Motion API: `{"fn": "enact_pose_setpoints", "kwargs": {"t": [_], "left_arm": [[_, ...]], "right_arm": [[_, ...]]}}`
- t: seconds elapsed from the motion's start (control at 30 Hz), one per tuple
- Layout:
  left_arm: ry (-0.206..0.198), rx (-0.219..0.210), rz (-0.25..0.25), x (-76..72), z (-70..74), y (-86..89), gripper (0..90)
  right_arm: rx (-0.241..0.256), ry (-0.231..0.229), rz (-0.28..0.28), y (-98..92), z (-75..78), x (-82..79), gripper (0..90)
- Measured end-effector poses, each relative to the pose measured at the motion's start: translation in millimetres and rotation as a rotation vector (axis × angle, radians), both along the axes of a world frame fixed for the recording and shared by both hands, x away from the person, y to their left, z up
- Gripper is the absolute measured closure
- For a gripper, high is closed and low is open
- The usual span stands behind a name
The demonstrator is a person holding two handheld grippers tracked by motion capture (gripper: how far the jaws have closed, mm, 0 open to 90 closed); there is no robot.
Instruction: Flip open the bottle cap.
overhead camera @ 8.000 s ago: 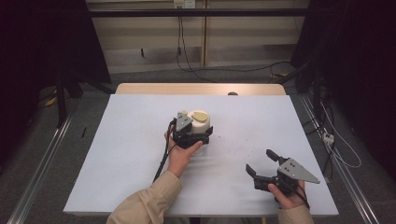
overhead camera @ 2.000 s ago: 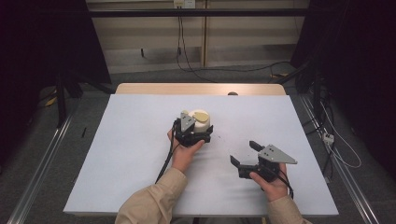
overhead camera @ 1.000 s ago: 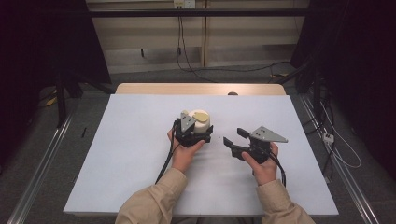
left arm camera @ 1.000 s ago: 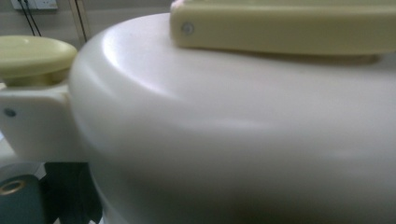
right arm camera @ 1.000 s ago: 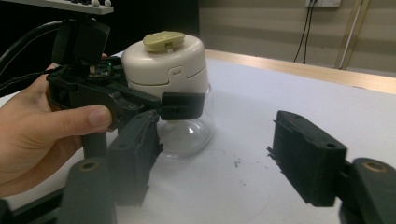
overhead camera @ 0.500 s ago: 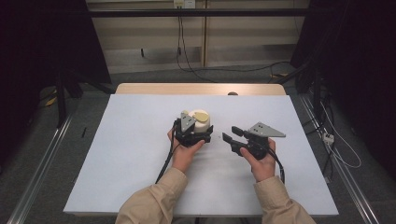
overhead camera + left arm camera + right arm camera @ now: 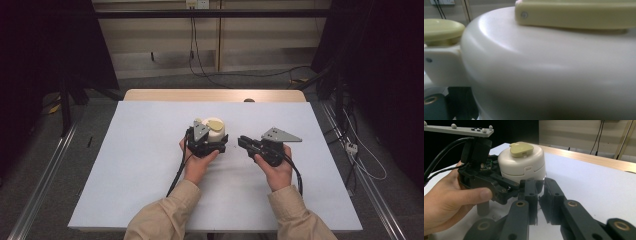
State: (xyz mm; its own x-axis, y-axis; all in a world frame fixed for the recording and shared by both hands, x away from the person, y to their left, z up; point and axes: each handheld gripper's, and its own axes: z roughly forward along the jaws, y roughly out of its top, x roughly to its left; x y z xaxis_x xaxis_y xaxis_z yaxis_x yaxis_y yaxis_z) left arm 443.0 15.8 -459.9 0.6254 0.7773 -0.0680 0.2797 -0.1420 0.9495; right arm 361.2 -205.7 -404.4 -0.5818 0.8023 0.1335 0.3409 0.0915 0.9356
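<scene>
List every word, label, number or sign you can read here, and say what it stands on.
None can be read.
The cream container and its yellow lid are plain.
The grey plate on the left gripper bears only dots and dark marks, no letters.
The small circuit board is too blurred to read.

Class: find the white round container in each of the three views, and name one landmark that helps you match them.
High view: container at table centre, in the left tool.
Left gripper view: container close up, across most of the picture.
Right gripper view: container upper centre.
Shared landmark: its yellow lid.
</scene>
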Motion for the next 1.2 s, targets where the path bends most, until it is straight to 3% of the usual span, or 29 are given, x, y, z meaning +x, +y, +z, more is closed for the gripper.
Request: {"fn": "enact_pose_setpoints", "kwargs": {"t": [0.43, 1.13, 1.2], "left_arm": [[0.001, -0.002, -0.001, 0.2, -0.2, 0.0, 5.3], [0.005, -0.004, 0.000, 0.1, -0.2, -0.3, 5.2], [0.005, -0.006, 0.001, 0.1, -0.3, -0.4, 5.2]], "right_arm": [[0.009, 0.014, 0.025, 3.6, 1.9, 9.4, 89.5], [0.015, -0.002, 0.059, 16.8, 12.7, 19.7, 90.0], [0.036, 0.005, 0.070, 17.8, 11.7, 20.9, 90.0]]}}
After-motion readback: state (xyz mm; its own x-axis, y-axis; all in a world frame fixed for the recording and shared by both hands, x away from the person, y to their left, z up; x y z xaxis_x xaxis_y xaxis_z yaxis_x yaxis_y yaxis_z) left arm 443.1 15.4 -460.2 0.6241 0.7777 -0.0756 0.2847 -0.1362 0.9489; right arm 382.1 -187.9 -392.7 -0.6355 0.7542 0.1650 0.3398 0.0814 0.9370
